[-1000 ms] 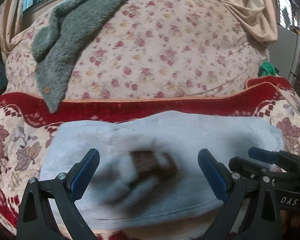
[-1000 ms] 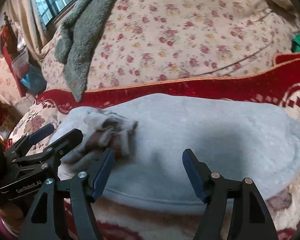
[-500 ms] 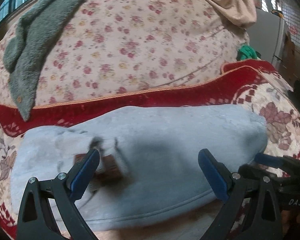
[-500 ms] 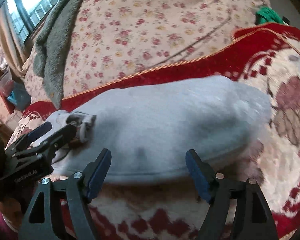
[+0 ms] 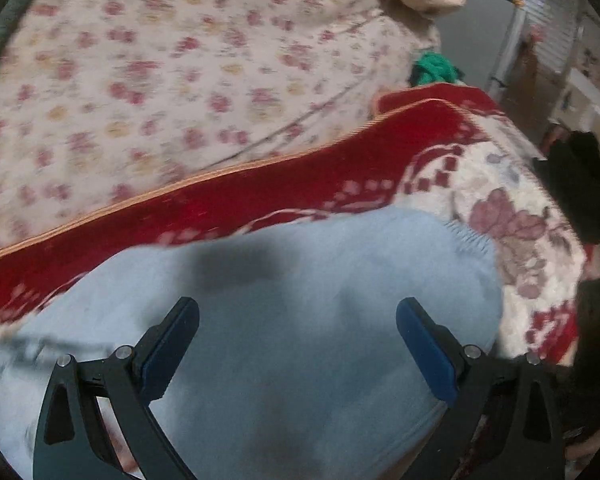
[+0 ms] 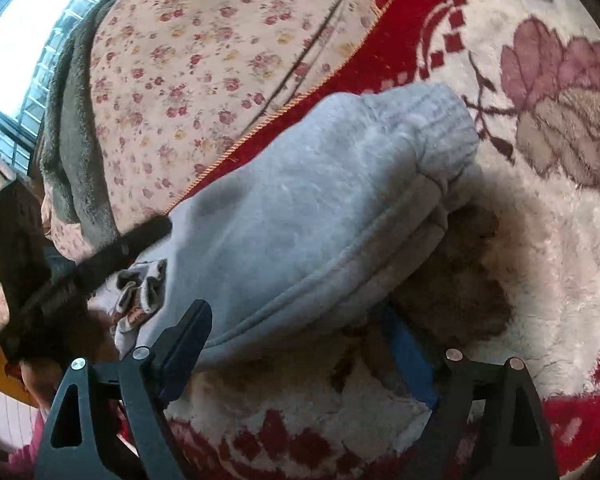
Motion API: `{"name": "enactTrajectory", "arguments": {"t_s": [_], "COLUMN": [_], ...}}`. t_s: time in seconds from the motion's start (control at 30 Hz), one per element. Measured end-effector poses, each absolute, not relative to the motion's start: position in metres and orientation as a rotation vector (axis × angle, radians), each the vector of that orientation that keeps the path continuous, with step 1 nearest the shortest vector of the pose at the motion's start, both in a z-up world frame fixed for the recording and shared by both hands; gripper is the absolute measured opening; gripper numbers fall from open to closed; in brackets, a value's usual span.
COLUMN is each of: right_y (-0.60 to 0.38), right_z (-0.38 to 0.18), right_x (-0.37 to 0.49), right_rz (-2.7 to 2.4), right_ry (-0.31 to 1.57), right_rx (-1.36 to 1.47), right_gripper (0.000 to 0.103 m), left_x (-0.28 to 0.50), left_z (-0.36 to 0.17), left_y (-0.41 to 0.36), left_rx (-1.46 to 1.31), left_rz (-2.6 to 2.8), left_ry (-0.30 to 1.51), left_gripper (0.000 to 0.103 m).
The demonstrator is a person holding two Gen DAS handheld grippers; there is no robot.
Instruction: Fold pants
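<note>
Light blue-grey fleece pants (image 5: 300,300) lie folded lengthwise on a red and cream blanket (image 5: 500,216). My left gripper (image 5: 296,316) hovers open over the pants' middle, with nothing pinched. In the right wrist view the pants (image 6: 300,208) run from a bunched waistband with a tag (image 6: 140,292) on the left to a ribbed cuff (image 6: 432,128) on the right. My right gripper (image 6: 296,320) is open and its jaws are still opening. The pants' near folded edge lies between its fingers without being pressed. A blurred dark bar, the left gripper (image 6: 100,260), crosses the waist end.
A floral cover (image 5: 180,80) rises behind the blanket, with a grey-green fleece garment (image 6: 72,140) draped over it. A green bundle (image 5: 434,68) sits at the back right. A bright window (image 6: 20,40) is at the far left. Dark objects (image 5: 580,184) stand beyond the blanket's right edge.
Both grippers slid right along the pants toward the cuff end and dipped closer. The waist tag left the left wrist view. The right gripper rolled and its jaws widened.
</note>
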State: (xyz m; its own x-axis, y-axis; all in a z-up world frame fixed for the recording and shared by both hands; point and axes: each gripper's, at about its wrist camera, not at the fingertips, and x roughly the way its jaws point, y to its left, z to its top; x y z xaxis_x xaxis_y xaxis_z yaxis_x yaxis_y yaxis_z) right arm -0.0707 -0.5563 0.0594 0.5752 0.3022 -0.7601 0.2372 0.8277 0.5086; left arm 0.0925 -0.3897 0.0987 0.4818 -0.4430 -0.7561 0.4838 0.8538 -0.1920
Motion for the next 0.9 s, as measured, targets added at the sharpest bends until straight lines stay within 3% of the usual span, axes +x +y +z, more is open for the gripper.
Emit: {"name": "enactTrajectory", "arguments": {"t_s": [0.47,0.9], "right_y": [-0.576,-0.574], "right_z": [0.043,0.037], "right_x": [-0.049,-0.042], "right_rz": [0.09,0.144], "right_ry": [0.869,0.84], "right_rx": [0.71,0.698], "right_gripper": [0.093,0.091], "left_x": [0.199,0.208], "left_z": [0.062,0.031], "left_y": [-0.467,-0.515], "left_rx": [0.017,0.108], "left_rz": [-0.875,-1.196], "left_ry": [1.098,1.212], "left_gripper": [0.101,0.101]}}
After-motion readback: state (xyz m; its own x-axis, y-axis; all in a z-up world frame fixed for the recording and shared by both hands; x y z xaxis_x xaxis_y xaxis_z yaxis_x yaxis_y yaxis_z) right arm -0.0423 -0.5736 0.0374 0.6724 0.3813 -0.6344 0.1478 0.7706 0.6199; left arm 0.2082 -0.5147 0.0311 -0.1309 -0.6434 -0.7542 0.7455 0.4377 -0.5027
